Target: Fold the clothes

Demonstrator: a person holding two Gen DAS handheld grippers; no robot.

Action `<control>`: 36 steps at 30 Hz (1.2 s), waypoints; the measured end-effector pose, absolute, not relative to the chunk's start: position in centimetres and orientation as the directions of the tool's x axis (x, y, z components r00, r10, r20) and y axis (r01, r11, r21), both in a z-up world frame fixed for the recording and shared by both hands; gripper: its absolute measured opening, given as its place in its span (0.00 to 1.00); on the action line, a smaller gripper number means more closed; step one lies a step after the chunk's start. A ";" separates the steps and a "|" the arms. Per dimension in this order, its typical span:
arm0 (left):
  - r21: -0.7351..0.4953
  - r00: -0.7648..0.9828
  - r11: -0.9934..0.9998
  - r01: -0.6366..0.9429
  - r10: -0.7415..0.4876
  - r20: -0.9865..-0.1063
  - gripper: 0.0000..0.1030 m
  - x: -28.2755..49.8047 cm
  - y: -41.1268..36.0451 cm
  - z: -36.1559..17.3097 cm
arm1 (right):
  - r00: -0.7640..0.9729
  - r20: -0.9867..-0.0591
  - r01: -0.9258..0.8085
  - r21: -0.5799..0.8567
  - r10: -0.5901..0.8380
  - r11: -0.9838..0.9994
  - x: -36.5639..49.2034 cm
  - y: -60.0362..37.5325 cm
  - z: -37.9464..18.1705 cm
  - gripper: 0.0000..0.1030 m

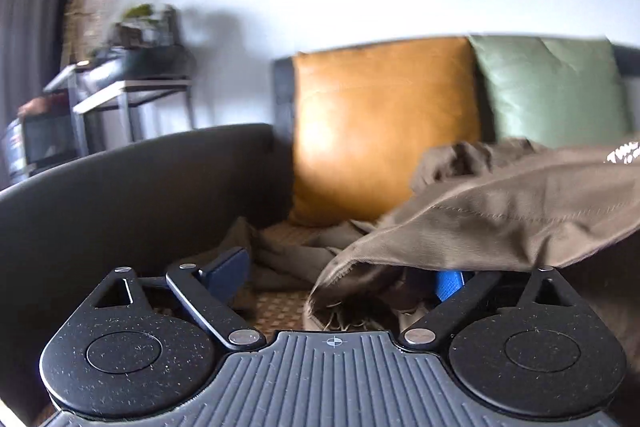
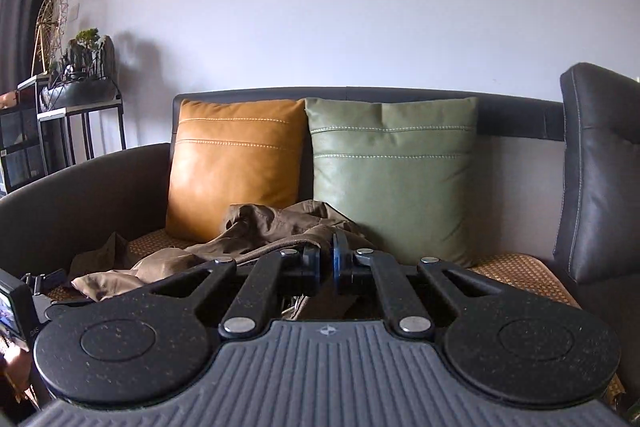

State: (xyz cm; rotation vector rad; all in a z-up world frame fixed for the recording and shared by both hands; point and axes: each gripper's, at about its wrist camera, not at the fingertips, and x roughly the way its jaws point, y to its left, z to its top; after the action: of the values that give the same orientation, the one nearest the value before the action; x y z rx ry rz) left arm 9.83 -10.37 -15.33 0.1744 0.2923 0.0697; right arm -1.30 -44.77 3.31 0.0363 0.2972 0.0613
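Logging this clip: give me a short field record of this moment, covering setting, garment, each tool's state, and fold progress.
setting: dark sofa with an orange cushion and a green cushion
garment: brown garment, crumpled on the seat in front of the cushions
left tool: left tool open; a flap of the garment drapes over its right finger, with no grip
right tool: right tool nearly shut, pads close together at the cloth; grip not confirmed
fold progress: no neat fold visible yet
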 end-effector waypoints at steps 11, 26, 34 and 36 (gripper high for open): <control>-0.160 0.838 0.985 0.065 -0.141 -0.527 0.16 10.9 -5.1 -14.1 | 0.946 -0.322 -0.034 0.044 0.046 0.998 -0.8 -45.6 2.7 0.06; -0.007 0.520 0.866 0.500 -0.306 -0.797 0.14 2.6 -2.4 -9.1 | 0.837 -0.547 -0.097 -0.101 0.026 0.990 -3.2 -46.3 1.9 0.06; -0.042 0.393 0.832 0.553 -0.305 -0.868 0.56 0.4 -3.5 -14.9 | 0.569 -0.816 -0.151 -0.219 -0.097 0.964 -5.2 -46.8 -7.5 0.06; -0.062 0.366 0.833 0.549 -0.307 -0.878 0.61 0.0 -3.0 -15.7 | 0.515 -0.844 -0.111 -0.239 -0.149 0.965 -5.1 -47.8 -9.8 0.06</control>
State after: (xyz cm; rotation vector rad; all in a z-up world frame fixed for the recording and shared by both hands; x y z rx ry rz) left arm 0.01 -3.02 -15.73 0.2592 1.0621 -0.5578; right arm -5.08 -47.83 -9.84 -0.2779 1.0332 -0.0232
